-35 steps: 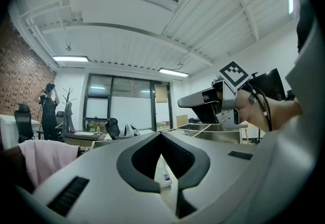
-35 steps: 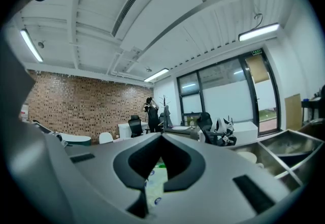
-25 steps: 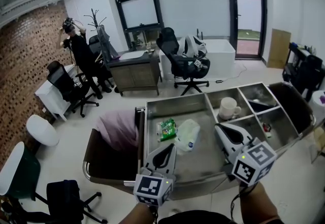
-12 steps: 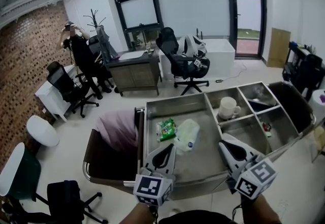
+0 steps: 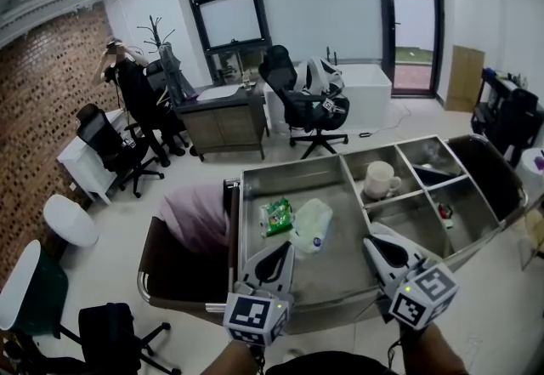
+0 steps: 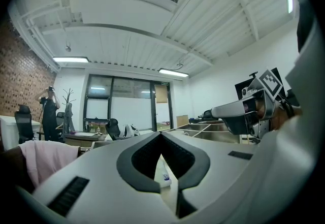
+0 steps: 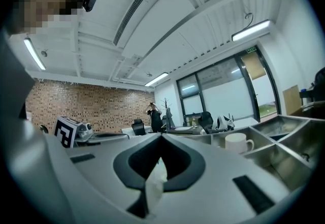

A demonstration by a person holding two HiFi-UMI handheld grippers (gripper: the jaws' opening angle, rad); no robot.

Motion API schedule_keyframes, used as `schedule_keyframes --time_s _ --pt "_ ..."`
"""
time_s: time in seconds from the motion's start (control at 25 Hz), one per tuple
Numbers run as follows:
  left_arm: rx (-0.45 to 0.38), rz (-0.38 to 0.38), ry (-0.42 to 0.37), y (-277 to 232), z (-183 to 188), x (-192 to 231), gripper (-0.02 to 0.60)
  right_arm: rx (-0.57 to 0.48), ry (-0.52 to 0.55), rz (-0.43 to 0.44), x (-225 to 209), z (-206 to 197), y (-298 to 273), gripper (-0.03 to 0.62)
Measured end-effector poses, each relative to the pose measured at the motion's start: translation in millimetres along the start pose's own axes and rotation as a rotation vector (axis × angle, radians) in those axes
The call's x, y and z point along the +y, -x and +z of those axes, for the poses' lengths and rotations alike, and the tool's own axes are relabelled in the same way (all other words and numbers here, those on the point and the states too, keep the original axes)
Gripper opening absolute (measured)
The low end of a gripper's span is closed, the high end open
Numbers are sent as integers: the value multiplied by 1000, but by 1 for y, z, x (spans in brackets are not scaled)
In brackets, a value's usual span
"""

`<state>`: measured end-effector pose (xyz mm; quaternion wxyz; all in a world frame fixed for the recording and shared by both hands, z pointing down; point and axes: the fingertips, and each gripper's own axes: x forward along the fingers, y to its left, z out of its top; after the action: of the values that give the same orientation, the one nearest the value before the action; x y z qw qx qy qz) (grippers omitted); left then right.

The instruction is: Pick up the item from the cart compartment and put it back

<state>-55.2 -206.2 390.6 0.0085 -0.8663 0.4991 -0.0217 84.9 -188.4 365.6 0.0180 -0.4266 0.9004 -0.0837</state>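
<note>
A steel cart [image 5: 293, 171] has one large compartment and several smaller ones. In the large one lie a green snack packet [image 5: 278, 216] and a clear plastic bottle [image 5: 314, 225]. A white mug [image 5: 380, 180] stands in a back compartment and shows in the right gripper view as the mug [image 7: 238, 142]. A small dark item [image 5: 442, 212] lies in a right compartment. My left gripper [image 5: 276, 251] sits over the cart's near edge, shut and empty, pointing at the bottle [image 6: 163, 173]. My right gripper [image 5: 375, 241] hovers near the front right of the large compartment, also shut with nothing held.
A pink cloth [image 5: 197, 216] lies in the brown bin on the cart's left. Office chairs [image 5: 302, 105], a desk [image 5: 225, 114] and a standing person [image 5: 127, 80] are behind. The other gripper [image 6: 244, 113] shows at the right of the left gripper view.
My right gripper has drawn back toward me, from over the cart's right compartments to its near edge. The left gripper has stayed in place.
</note>
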Motion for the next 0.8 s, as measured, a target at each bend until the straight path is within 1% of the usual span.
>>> schedule_keyframes --time_s 0.24,0.52,0.8 --pt "-3 -3 -3 0 2 0 0 27 -34 1 -6 -14 -6 15" --pt "6 -6 8 -1 2 -5 0 30 -23 5 -7 -14 -5 15" --pt "-2 -7 3 0 3 -3 0 41 -13 11 -5 -16 -8 15"
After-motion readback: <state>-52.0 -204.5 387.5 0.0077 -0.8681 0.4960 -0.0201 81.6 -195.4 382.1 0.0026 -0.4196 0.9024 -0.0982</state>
